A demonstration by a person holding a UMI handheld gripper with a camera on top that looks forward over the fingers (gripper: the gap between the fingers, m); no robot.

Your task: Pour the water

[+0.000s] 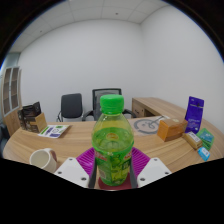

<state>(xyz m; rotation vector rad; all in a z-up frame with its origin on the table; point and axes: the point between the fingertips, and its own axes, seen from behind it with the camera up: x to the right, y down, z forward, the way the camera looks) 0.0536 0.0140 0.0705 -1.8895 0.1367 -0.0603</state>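
Clamping a green bottle (113, 150) between the two pads of the gripper (113, 168), both fingers pressed against its sides. Upright, green-capped, label facing forward, raised in front of a wooden table (75, 143). Just left of the fingers, a pale cup (43, 158). Further left, a book (55, 130) and a dark box (31, 116). To the right, a brown box (170, 128) and a purple carton (194, 113). Beyond the table, two chairs (72, 105) against a white wall.
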